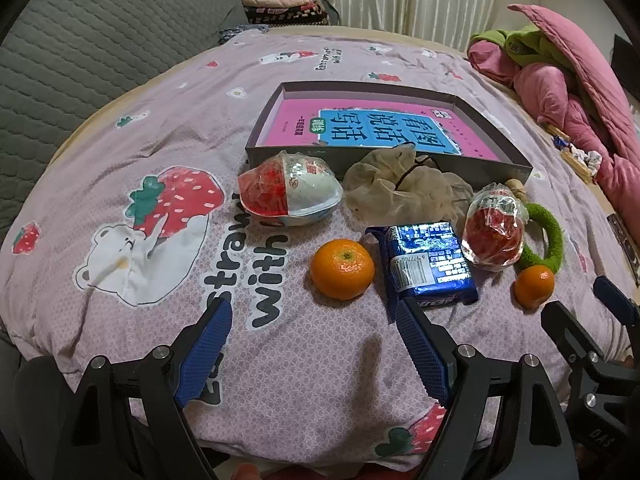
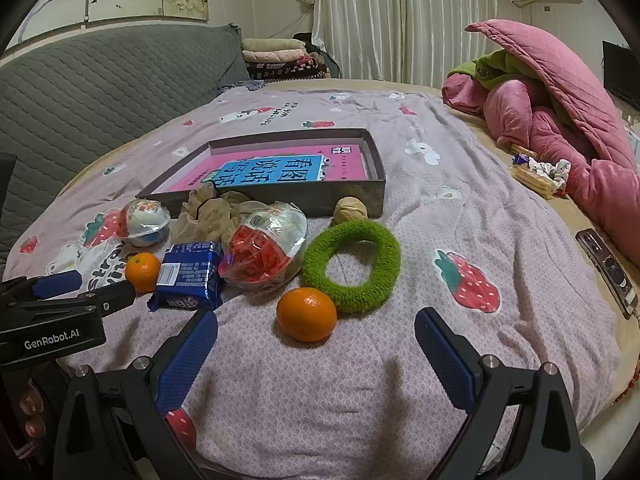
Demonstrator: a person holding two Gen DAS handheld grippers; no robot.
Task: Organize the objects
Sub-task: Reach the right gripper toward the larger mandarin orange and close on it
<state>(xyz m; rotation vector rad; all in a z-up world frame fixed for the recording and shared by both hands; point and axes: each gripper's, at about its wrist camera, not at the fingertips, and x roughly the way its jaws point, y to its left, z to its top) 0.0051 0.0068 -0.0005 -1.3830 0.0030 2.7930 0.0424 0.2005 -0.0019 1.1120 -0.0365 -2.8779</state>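
A shallow grey cardboard box (image 1: 400, 162) is seen lying on a lilac bedspread printed with strawberries and bears (image 1: 120, 152), and a pink and blue book with Chinese characters (image 1: 384, 128) lies flat inside it. The loose items are gathered just in front of the box's near wall. A crumpled beige mesh scrunchie (image 1: 404, 188) is pressed against that wall, with a clear plastic egg-shaped capsule with red contents (image 1: 290, 194) to its left. A larger orange mandarin (image 1: 342, 269) and a blue foil snack packet with a barcode (image 1: 428, 264) are placed side by side nearer the camera. A second clear wrapped capsule filled with red pieces (image 2: 264, 254) rests just beside the packet, and a fuzzy green ring-shaped hair tie (image 2: 352, 266) lies on its other side. A smaller orange mandarin (image 2: 307, 314) touches the ring's near edge (a tan walnut-like ball (image 2: 351, 210) sits against the box behind the ring).

The left gripper (image 1: 316, 344) is held low over the bedspread with its blue-padded fingers spread wide and nothing between them; its right fingertip is seen at the near edge of the snack packet. The right gripper (image 2: 316, 344) is likewise spread wide and empty, with the smaller mandarin just ahead of its gap. A heap of pink quilts (image 2: 560, 120) is piled at the far right.
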